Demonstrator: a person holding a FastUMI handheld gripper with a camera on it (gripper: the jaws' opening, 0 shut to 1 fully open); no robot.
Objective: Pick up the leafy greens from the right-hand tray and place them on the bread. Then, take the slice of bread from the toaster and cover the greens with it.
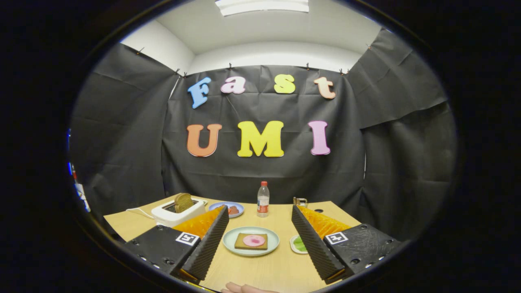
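My gripper (259, 211) stands open above the wooden table (264, 268), its fingers wide apart with nothing between them. Between and just ahead of the fingers lies a pale green plate (239, 235) with a slice of bread (241, 242) topped by a pink round slice (253, 241). To the right of that plate, partly hidden behind the right finger, sits a small white tray (294, 245) with leafy greens (300, 243). Beyond the left finger stands a white toaster (176, 213) with a brown bread slice (183, 202) sticking up from its slot.
A blue plate (228, 205) with reddish food stands beyond the left finger, beside the toaster. A clear bottle (263, 199) with a red cap stands upright at the back of the table. A small metal object (300, 201) sits behind the right finger. A person's hand (244, 288) shows at the near table edge.
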